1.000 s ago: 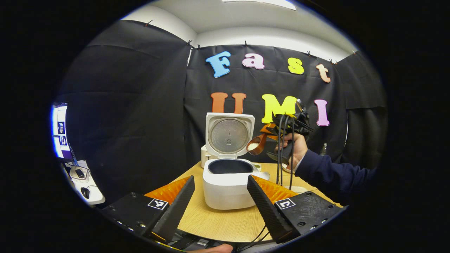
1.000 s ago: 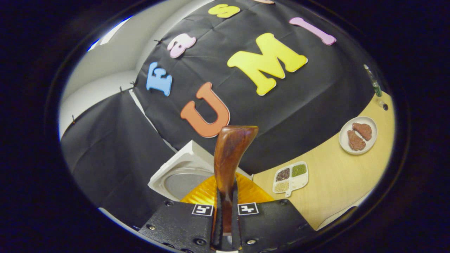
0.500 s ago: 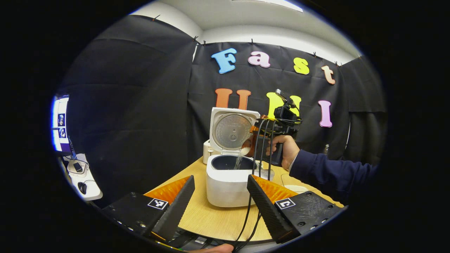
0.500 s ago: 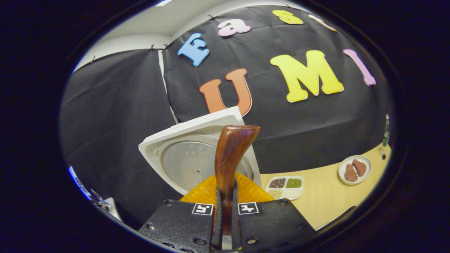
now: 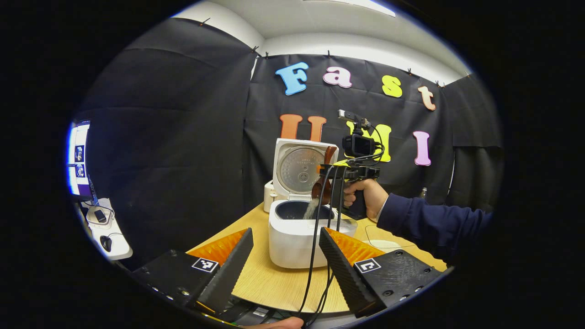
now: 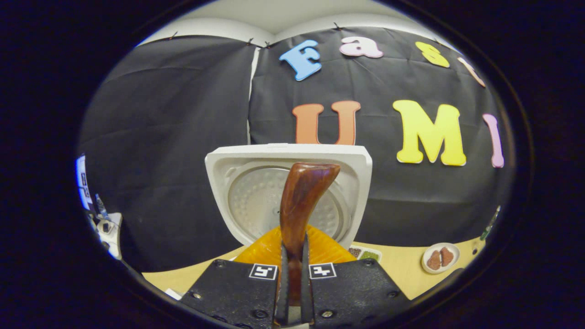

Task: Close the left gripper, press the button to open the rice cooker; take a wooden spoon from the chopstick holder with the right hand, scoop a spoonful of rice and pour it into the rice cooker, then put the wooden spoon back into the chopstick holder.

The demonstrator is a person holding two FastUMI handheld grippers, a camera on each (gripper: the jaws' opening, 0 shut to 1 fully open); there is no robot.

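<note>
The white rice cooker [image 5: 297,233] stands on the wooden table [image 5: 274,283] with its lid [image 5: 302,167] raised. A hand holds my right gripper [image 5: 330,172] above the pot, shut on the brown wooden spoon [image 5: 321,183]. The spoon's bowl points down and a thin stream of rice [image 5: 312,208] falls into the dark inner pot [image 5: 292,211]. In the right gripper view the spoon handle [image 6: 301,201] stands clamped in the right gripper [image 6: 292,283], with the lid [image 6: 256,192] right behind it. My left gripper [image 5: 283,267] hangs open in front of the cooker, holding nothing.
A small white container [image 5: 269,201] sits behind the cooker on the left. A divided tray of grains [image 6: 364,252] and a plate with brown pieces [image 6: 439,258] lie on the table to the right. Cables [image 5: 315,256] hang from the right gripper. A side desk [image 5: 107,228] stands far left.
My right gripper has swung left to above the pot and rolled the spoon from level to bowl-down, so the rice now pours out. The left gripper has barely moved.
</note>
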